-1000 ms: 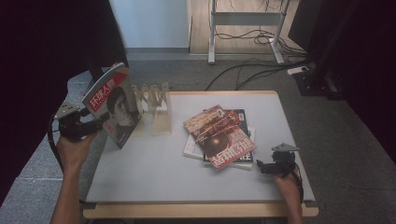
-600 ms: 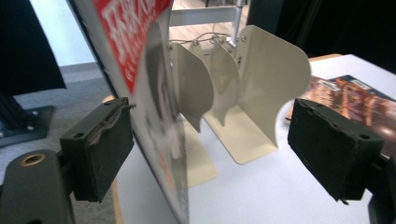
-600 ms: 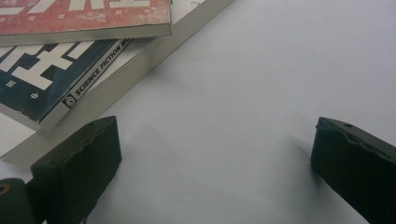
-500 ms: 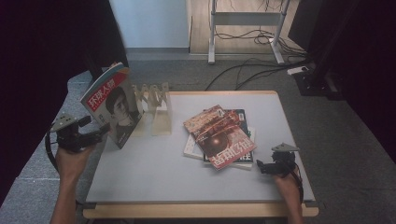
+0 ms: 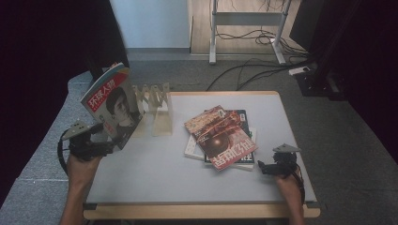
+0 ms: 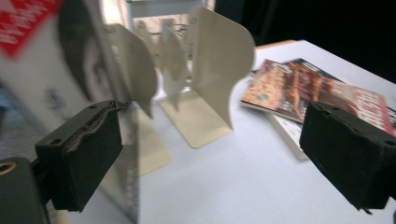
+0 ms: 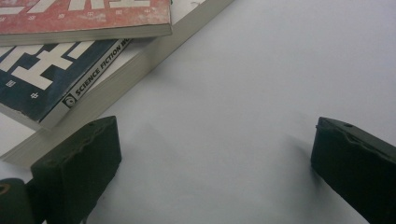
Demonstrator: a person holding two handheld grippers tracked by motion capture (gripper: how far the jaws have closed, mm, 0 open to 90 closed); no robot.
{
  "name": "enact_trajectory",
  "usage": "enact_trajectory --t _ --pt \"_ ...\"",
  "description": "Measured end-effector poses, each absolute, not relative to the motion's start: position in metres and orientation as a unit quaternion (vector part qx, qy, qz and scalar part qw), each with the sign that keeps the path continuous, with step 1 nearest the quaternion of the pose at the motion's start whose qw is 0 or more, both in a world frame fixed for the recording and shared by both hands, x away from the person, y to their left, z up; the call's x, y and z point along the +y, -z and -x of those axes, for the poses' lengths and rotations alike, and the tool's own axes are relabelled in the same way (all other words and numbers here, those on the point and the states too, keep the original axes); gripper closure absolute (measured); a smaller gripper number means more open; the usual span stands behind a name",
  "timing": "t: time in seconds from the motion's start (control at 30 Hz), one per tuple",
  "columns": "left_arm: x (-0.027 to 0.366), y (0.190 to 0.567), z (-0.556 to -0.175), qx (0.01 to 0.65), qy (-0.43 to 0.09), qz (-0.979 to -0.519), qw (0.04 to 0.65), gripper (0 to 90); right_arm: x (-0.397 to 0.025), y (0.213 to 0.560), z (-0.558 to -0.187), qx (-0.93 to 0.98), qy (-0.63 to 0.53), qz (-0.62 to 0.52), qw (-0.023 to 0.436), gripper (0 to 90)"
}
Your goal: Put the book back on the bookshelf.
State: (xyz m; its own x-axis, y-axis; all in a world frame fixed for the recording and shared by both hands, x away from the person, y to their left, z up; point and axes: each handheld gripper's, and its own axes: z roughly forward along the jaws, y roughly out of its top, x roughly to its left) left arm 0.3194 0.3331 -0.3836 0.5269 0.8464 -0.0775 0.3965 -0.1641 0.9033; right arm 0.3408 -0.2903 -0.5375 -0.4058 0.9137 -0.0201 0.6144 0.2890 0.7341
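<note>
— Where is the magazine (image 5: 111, 104) right now?

— It stands nearly upright at the left edge of the table (image 5: 155, 178), leaning against the cream bookend rack (image 5: 152, 96). My left tongs (image 5: 104, 146) are just beside its lower corner with the jaws wide apart and nothing between them. In the left gripper view the cover (image 6: 56, 79) sits right next to one pad.

— And your other hand?

— My right tongs (image 5: 261, 166) rest low on the table near the front right, jaws also spread wide and empty, just beside the stack of books (image 5: 223, 138).

— How do you think the magazine will handle?

— Light, I judge, but floppy. It's thin and glossy, so the pages could bow or fan out, and the cover looks slick enough to slide between the pads.

— So where would you grip it?

— Close to the spine, low down, where the pages are bound and stiffest. A pinch on the loose edge would probably let it droop or tip away from the rack.
</note>
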Motion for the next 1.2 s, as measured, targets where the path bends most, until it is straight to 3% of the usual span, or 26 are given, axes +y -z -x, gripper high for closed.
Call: enact_trajectory --t 0.23,1.2 --pt "0.308 0.397 -0.324 0.402 -0.211 -0.754 0.475 0.0 -0.29 0.537 -0.341 0.77 -0.331 -0.496 0.227 1.4" --pt "0.225 0.483 -0.333 0.336 -0.126 -0.843 0.4 0.0 -0.291 0.538 -0.342 0.769 -0.328 -0.503 0.221 0.0"
